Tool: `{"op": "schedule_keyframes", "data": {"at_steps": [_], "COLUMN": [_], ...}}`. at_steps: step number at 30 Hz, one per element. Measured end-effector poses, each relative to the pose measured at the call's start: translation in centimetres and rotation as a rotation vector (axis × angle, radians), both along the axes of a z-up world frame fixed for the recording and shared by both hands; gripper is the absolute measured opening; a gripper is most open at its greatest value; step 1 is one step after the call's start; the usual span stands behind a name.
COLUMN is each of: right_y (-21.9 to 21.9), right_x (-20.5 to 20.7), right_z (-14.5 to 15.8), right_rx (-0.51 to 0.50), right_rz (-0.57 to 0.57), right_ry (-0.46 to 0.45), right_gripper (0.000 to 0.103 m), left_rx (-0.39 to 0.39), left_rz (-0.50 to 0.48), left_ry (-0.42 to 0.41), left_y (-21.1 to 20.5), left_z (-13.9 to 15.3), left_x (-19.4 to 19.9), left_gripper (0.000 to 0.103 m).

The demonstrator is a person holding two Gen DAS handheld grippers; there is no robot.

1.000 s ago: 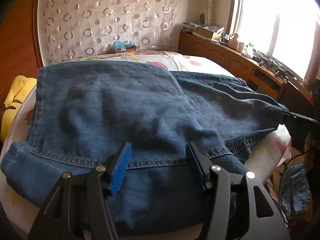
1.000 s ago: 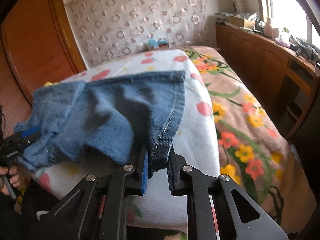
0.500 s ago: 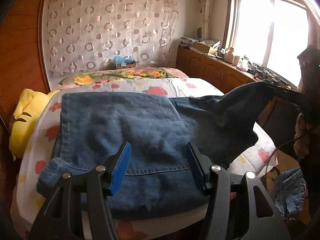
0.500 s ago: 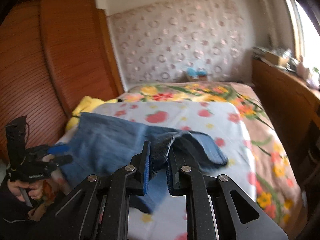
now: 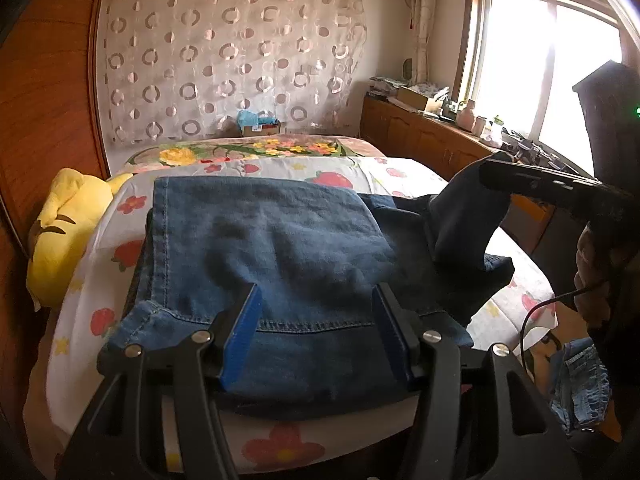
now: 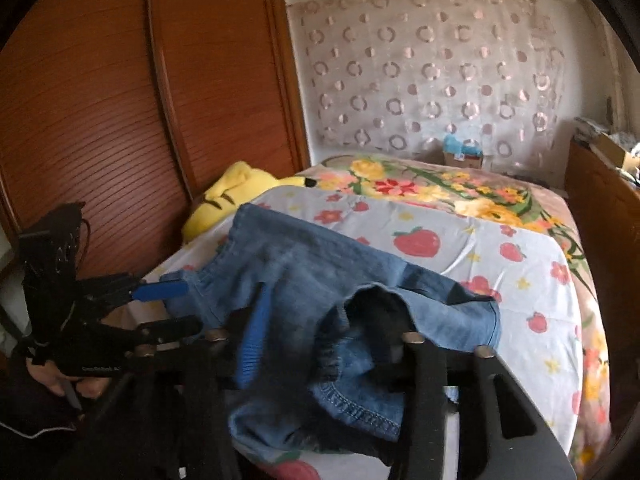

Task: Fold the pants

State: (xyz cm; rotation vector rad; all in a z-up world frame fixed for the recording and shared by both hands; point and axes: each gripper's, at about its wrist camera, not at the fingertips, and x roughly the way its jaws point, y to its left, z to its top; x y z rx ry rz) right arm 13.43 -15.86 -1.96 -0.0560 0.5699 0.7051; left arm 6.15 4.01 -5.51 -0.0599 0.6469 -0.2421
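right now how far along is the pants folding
Done: most of the pants lie doubled flat on the bed. In hand: the loose end hangs raised off the right gripper, whose fingers look spread with denim draped between them. The left gripper hovers open over the near hem. Left: probably laying that end across and squaring the stack.

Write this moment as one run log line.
left gripper: open, over pants | right gripper: open, pant leg draped across | surface: bed
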Motion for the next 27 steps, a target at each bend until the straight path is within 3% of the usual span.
{"op": "schedule_keyframes", "data": {"at_steps": [6, 14, 19, 21, 27], "right_y": [-3.7, -7.5, -10.3, -11.2, -13.4], "right_x": [0.5, -1.1, -1.9, -2.1, -1.7], "right_z": [-0.5, 0.7, 2.5, 3.0, 1.2], "right_rx": [0.035, 0.061, 0.04, 0.027, -0.024], "right_rz": [-0.058, -0.112, -0.185, -0.212, -0.286], "right_ry": [0.029, 0.018, -0.012, -0.029, -0.006], "right_gripper": [0.049, 0.056, 0.06, 0.061, 0.061], "left_rx": [-0.004, -0.005, -0.013, -0.024, -0.042], "left_rz": [-0.053, -0.129, -0.123, -0.125, -0.179], "left_ry": [-0.01, -0.02, -0.001, 0.012, 0.037], "left_y": [-1.4, -3.9, -4.6, -4.8, -5.9], "left_z": [-0.1, 0.4, 0.6, 0.5, 0.4], "left_x": [0.2, 0.6, 1.1, 1.3, 1.6], "left_gripper": [0.056, 0.037, 0.037, 0.043, 0.054]}}
